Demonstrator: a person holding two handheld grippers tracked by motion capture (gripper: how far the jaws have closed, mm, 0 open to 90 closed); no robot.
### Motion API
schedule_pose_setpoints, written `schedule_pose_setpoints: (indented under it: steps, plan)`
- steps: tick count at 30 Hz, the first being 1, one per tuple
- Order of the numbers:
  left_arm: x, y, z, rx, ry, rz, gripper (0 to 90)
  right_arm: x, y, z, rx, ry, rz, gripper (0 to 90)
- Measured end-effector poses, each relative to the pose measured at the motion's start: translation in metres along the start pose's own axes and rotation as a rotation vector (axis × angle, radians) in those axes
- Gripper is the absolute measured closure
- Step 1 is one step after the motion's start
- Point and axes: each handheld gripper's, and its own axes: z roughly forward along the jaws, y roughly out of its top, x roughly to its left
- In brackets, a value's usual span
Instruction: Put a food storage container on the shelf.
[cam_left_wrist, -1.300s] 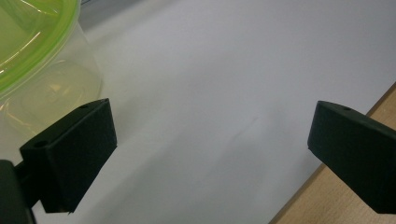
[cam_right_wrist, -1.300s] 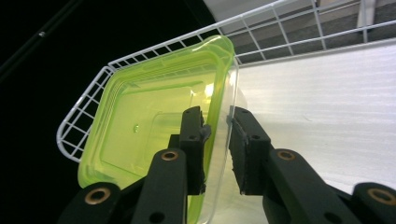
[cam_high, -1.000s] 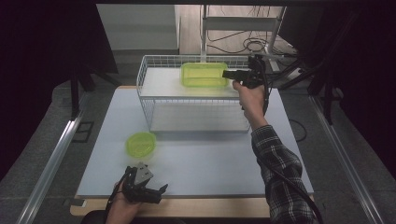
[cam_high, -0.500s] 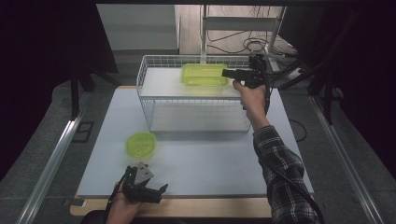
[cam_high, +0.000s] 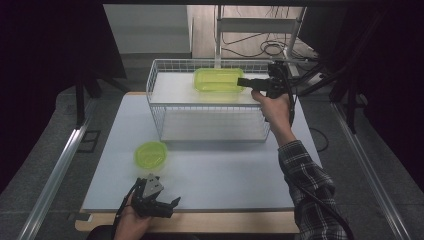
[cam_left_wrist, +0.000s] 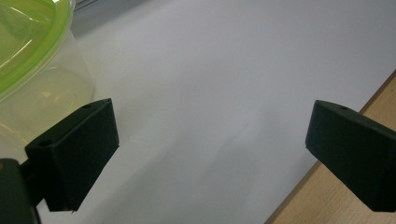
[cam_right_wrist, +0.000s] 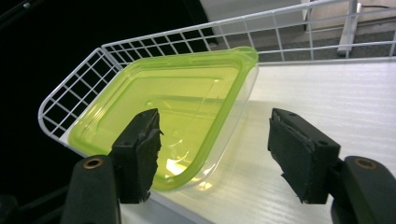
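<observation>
On the white shelf board of the white wire rack (cam_high: 159, 118), toward its far right part, lay the shallow rectangular container of clear plastic with a translucent lime-green lid (cam_high: 218, 79). The right gripper (cam_high: 250, 82) reached over the rack's right end at shelf height, its tips just beside the container's right edge. In the right gripper view the two black padded jaws stood spread apart with nothing between them; the near corner of the container (cam_right_wrist: 177, 116) sat ahead of the left jaw, and whether the jaw touched it could not be told. The rack's wire rim (cam_right_wrist: 70, 88) curved round behind the container.

In front of the rack, well apart from it and near its left end, a round clear plastic tub with a lime-green lid (cam_high: 150, 154) stood on the white tabletop (cam_high: 225, 175). Nearer the person than that tub, close to the table's wooden front edge (cam_high: 225, 222), the left gripper (cam_high: 167, 205) was held low in the person's hand. In the left gripper view its jaws gaped wide over the bare tabletop, with the round tub (cam_left_wrist: 32, 79) just beside the left jaw and the wooden edge (cam_left_wrist: 327, 196) under the right one.
</observation>
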Motion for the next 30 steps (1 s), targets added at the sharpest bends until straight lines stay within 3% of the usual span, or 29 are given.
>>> schedule_pose_setpoints:
  steps: [10, 21, 30]
  plan:
    - [0.002, 0.0, 0.001, 0.001, 0.002, -0.013, 2.9, 0.007, -0.011, -0.012, 0.014, 0.008, -0.074, 27.5]
    - [0.004, -0.002, 0.0, -0.003, 0.009, -0.013, 3.1, 0.011, -0.024, -0.018, 0.038, 0.028, -0.11, 23.2]
    - [0.003, -0.001, 0.001, -0.008, 0.002, -0.013, 3.3, 0.019, -0.037, -0.024, 0.054, 0.031, -0.175, 19.9]
